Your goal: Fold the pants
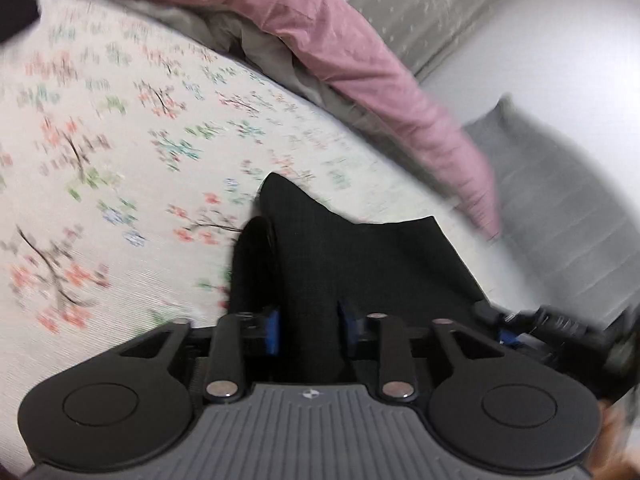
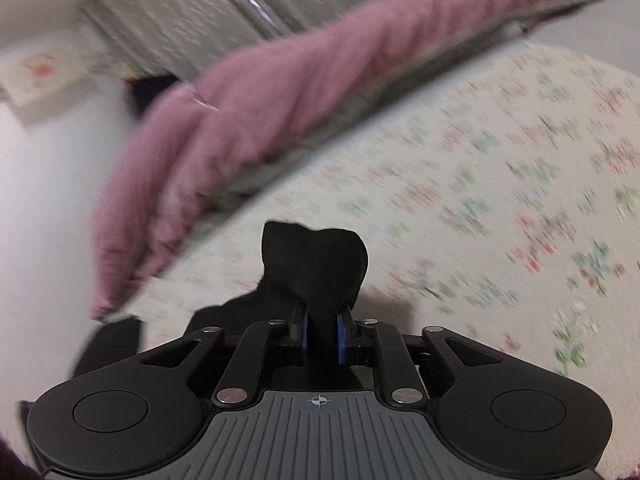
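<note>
The black pants (image 1: 352,264) are held up over a bed with a floral cover (image 1: 120,140). My left gripper (image 1: 308,328) is shut on a fold of the black cloth, which rises between its blue pads and spreads to the right. My right gripper (image 2: 322,334) is shut on another part of the black pants (image 2: 316,268), which bunches up in a peak above the blue pads. The right gripper's body shows at the right edge of the left wrist view (image 1: 560,324). Both views are blurred by motion.
A pink quilt (image 1: 360,60) with a grey underside lies along the far edge of the bed, also in the right wrist view (image 2: 280,92). A grey pillow (image 1: 560,200) and grey headboard (image 2: 180,8) lie beyond. The floral cover (image 2: 500,200) spreads to the right.
</note>
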`<state>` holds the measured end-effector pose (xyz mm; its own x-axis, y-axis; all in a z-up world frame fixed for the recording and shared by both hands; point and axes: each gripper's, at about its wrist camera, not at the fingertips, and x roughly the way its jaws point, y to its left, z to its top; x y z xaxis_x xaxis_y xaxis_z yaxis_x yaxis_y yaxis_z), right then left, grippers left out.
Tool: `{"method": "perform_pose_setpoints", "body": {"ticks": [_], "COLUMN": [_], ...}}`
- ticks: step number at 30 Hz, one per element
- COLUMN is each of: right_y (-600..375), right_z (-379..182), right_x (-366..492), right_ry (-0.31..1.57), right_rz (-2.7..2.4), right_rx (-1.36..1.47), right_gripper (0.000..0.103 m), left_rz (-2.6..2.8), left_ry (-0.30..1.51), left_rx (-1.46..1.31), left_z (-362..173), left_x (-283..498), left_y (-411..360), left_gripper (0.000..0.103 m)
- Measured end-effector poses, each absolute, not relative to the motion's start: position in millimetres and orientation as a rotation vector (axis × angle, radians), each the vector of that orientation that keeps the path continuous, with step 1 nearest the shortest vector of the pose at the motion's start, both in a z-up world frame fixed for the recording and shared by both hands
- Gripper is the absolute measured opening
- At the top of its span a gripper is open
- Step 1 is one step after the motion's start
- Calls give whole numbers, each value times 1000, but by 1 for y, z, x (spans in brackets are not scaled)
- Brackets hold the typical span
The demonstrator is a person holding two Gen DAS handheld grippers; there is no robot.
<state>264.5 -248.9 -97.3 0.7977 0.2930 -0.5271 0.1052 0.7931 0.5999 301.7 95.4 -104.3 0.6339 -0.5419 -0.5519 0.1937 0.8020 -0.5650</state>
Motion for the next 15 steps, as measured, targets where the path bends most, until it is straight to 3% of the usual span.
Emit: {"method": "perform_pose_setpoints", "body": {"ticks": [2,4,7,8,15], "right_y": [-252,-258,-266,-268,-265], "right_z": [-109,-115,-110,-106,-76], "right_x": [260,252,233,225,162], "right_ry": [688,692,668,661,691], "right_rz": [39,44,43,42,24], "right_rx": [632,641,681,683,599], "right_gripper": [28,28,53,56,67], "left_rz": [-434,-423,-405,-386,-329], "left_ry": [778,772,779,787,818], "left_rx": [-465,-431,-344,-304,-102], "left_z": [-97,-85,-66,-60,-33], "left_x": [298,294,285,282,215], "left_y": [97,96,91,86,60], "left_gripper": [61,61,61,63,84]}}
